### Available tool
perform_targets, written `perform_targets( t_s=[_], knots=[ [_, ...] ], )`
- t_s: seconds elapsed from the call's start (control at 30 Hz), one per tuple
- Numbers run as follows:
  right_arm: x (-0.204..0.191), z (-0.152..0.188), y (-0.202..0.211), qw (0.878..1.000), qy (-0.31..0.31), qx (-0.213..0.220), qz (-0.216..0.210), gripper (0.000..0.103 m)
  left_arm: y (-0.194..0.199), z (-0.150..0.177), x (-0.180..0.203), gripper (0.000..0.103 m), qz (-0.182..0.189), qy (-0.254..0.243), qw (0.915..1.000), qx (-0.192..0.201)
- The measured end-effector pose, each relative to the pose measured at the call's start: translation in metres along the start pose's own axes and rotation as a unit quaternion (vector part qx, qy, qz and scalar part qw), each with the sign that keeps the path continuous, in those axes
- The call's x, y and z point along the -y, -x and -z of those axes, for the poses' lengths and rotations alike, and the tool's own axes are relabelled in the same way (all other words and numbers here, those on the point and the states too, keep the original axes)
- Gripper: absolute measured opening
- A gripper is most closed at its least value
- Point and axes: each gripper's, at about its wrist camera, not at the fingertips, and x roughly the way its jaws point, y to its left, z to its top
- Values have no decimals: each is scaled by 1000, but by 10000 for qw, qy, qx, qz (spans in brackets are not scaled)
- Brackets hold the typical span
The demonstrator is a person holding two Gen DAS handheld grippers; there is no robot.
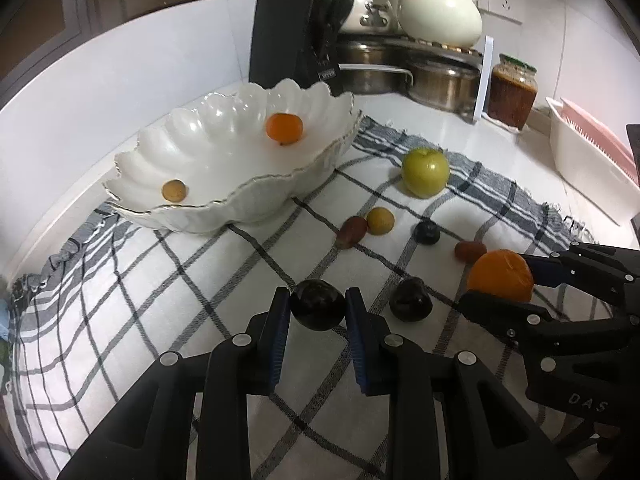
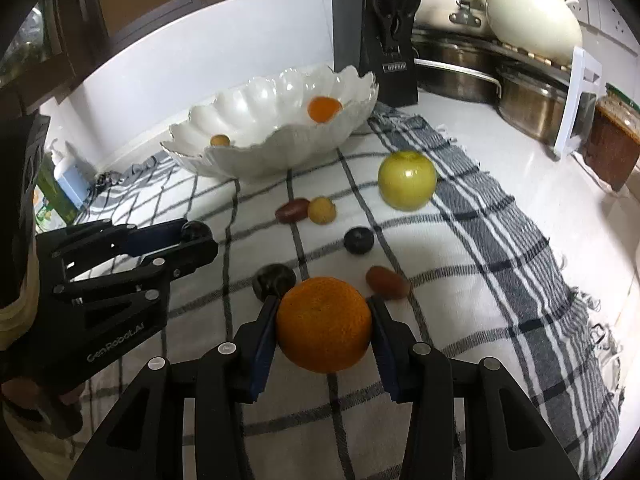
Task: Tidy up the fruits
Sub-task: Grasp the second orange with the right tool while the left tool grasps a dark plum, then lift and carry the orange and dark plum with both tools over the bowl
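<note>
My left gripper (image 1: pixel 318 304) is shut on a dark plum (image 1: pixel 317 305); it also shows in the right wrist view (image 2: pixel 192 236). My right gripper (image 2: pixel 324 324) is shut on a large orange (image 2: pixel 323 324), seen at the right in the left wrist view (image 1: pixel 501 276). A white scalloped bowl (image 1: pixel 208 216) (image 2: pixel 256 160) holds a small orange (image 1: pixel 284 128) and a small tan fruit (image 1: pixel 174 190). On the checked cloth (image 1: pixel 160 300) lie a green apple (image 1: pixel 425 173), another dark plum (image 1: pixel 411 305), a blueberry-like dark fruit (image 1: pixel 426 233), two red dates (image 1: pixel 352 231) and a yellow fruit (image 1: pixel 380 221).
A black knife block (image 1: pixel 284 36), steel pots (image 1: pixel 440 80), a white ceramic pot (image 1: pixel 440 16) and a sauce jar (image 1: pixel 512 94) stand at the back. A white and pink rack (image 1: pixel 588 156) is at the right. A soap bottle (image 2: pixel 68 176) stands at far left.
</note>
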Motion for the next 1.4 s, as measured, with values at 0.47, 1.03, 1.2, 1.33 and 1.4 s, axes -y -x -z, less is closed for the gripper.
perform_targets(
  t_s=[0.47, 1.03, 1.2, 1.33, 1.4],
  knots=[
    [-15, -19, 34, 9978, 275, 603, -81, 45, 51, -3, -10, 28, -239, 305, 9978, 531],
    [-32, -48, 68, 9892, 461, 1352, -339, 45, 99, -15, -27, 28, -485, 661, 9888, 1244],
    [-38, -61, 71, 9867, 537, 1483, -405, 45, 108, -25, -35, 28, -613, 756, 9844, 1467],
    [-40, -72, 72, 9850, 533, 1583, -437, 45, 116, -32, -40, 28, -738, 743, 9806, 1659],
    [-41, -79, 72, 9843, 525, 1624, -448, 45, 118, -36, -41, 28, -803, 730, 9787, 1741]
  ],
)
